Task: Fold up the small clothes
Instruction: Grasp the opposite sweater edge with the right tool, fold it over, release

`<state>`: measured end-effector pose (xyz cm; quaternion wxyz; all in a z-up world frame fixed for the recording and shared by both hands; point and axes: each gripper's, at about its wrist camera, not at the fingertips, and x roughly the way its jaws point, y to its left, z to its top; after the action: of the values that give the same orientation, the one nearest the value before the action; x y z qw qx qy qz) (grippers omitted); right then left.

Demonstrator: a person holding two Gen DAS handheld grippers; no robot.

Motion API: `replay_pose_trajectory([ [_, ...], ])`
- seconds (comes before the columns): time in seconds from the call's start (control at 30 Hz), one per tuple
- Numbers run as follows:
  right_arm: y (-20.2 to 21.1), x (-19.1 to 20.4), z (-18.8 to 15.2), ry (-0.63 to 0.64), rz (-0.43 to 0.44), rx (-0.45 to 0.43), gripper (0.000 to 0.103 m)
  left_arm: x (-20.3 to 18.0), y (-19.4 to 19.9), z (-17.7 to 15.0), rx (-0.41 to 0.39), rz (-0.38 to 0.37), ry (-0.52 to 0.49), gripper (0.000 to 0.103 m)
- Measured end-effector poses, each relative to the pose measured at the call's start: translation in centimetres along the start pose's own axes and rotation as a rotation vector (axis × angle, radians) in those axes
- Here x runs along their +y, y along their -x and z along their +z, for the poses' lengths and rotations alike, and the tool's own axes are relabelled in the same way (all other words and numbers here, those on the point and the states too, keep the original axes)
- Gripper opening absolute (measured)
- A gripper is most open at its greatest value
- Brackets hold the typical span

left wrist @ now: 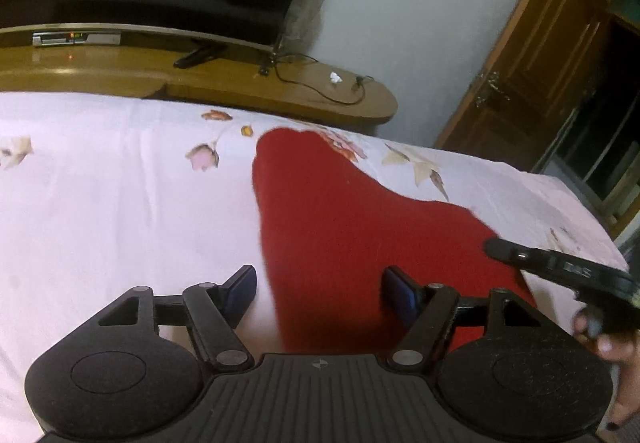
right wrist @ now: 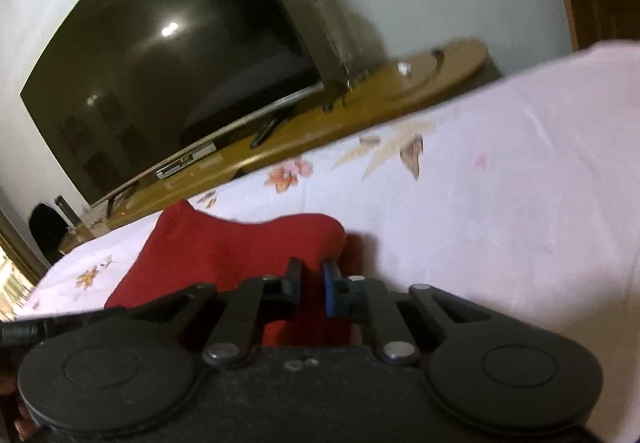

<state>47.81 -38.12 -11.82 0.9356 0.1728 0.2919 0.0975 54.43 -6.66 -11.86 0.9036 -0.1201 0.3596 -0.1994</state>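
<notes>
Red sock point(left wrist: 340, 227) lies flat on the bed point(left wrist: 100, 203), on the floral sheet, toe end toward the TV stand point(left wrist: 240, 83), cuff end nearest the cameras. Left claw point(left wrist: 320, 293) stands apart, nothing between the pads, straddling the sock's near left edge, one finger point(left wrist: 242, 285) over bare sheet, the other over red fabric. Right claw point(right wrist: 312, 285) is drawn together with only a thin slit left; sock's near corner sits right at the tips, but blur hides whether fabric is actually pinched. Step looks like taking the cuff end to fold it toward the toe. To do it well: close the left claw on the cuff edge only, not the sheet, get both corners level, lift low and carry straight over so edges line up.
</notes>
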Motion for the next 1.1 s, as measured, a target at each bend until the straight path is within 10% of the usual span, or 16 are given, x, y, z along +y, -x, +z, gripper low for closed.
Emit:
replay_pose_trajectory([
  [0.23, -3.0, -0.2, -0.6, 0.08, -0.106, 0.049, 0.01, 0.7, -3.6, 0.2, 0.042, 0.033, 0.012, 0.092],
  [0.57, 2.9, 0.4, 0.2, 0.036, -0.011, 0.011, 0.036, -0.3, 3.0, -1.1, 0.004, -0.058, 0.014, 0.091],
  [0.83, 7.9, 1.0, -5.1, -0.004, 0.023, 0.097, 0.036, 0.5, 5.5, -6.7, 0.074, -0.112, 0.078, 0.091],
  [1.1, 7.8, 2.0, -7.0, 0.017, -0.012, 0.158, 0.038, -1.3, 6.2, -9.1, 0.083, -0.001, -0.059, 0.091],
])
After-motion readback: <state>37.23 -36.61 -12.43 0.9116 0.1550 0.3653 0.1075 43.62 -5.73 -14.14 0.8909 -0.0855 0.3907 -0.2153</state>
